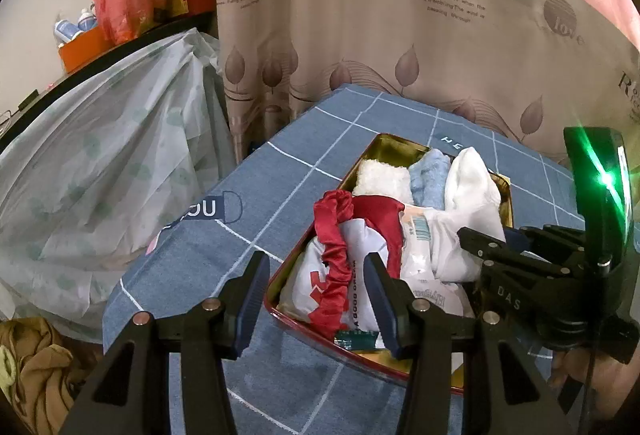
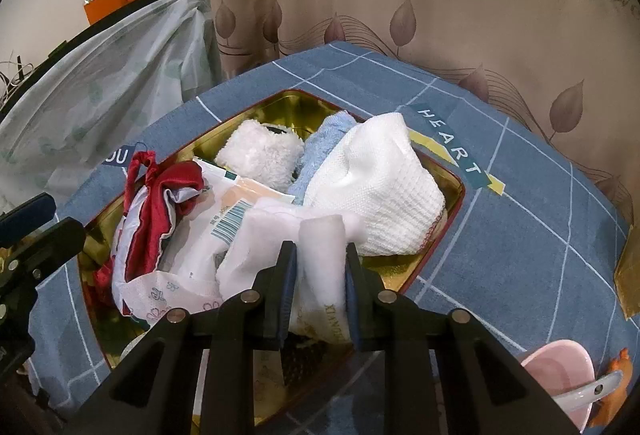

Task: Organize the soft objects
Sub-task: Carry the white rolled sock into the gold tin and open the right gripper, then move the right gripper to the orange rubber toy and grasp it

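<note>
Right gripper: jaws narrow, clamped on a small white roll with gold print. The roll stands upright between the pads, its top poking just past the tips, over the near end of the tin.

Left gripper: jaws wide, nothing between the pads. They straddle the tin's near corner; the red satin scrunchie and the white-and-red printed bag sit between and just beyond the tips.

Tin is gold inside with a red rim and rests on the blue checked surface.

Just ahead of the right jaws: plastic packets, one with a barcode, left of the roll. Further ahead: white waffle cloth, right of the jaw line. Past that, at the tin's far end: fluffy white towel and light blue towel, side by side, touching.

Right of the right jaws, well apart from the tin: pink bowl with a white spoon in it.

Far background: leaf-print curtain.
</note>
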### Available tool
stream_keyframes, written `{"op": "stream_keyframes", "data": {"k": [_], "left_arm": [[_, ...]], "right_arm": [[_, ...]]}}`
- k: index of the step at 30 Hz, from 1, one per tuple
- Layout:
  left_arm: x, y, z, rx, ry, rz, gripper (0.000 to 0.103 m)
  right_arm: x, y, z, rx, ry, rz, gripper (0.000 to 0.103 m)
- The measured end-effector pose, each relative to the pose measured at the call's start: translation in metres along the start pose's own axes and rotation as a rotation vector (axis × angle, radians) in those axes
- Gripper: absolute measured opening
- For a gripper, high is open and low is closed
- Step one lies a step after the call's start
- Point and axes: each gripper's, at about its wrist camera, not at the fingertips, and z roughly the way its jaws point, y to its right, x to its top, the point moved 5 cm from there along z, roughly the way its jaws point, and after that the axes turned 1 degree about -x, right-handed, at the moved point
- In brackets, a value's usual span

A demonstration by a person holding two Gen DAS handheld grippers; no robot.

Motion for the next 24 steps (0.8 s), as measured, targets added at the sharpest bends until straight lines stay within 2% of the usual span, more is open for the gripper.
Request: {"op": "stream_keyframes", "data": {"k": [4, 9, 11, 13, 21, 24], "left_arm": [[-0.001, 0.000, -0.001, -0.001, 0.001, -0.001, 0.050], [-0.001, 0.000, -0.001, -0.001, 0.001, -0.003, 0.050], [-0.001, 0.001, -0.001, -0.003, 0.003, -0.003, 0.050], [-0.001, 0.001, -0.001, -0.001, 0.003, -0.003, 0.050], [-0.001, 0.002, -0.001, 0.001, 0.006, 0.007, 0.050], [-0.001, 0.003, -0.001, 0.000, 0.005, 0.009, 0.050]], "right_arm": [[-0.001, -0.001, -0.005, -0.004, 0.004, -0.003, 0.026], [0.003, 0.001, -0.016, 0.006, 0.029, 0.035, 0.039], [0.006, 0.002, -0.023, 0.009, 0.039, 0.034, 0.056], [0.010, 0.000, -0.033, -0.001, 0.064, 0.022, 0.065], [0.016, 0.005, -0.072, -0.004, 0.130, 0.008, 0.069], [0.011, 0.014, -0.090, -0.005, 0.151, 0.016, 0.074]]}}
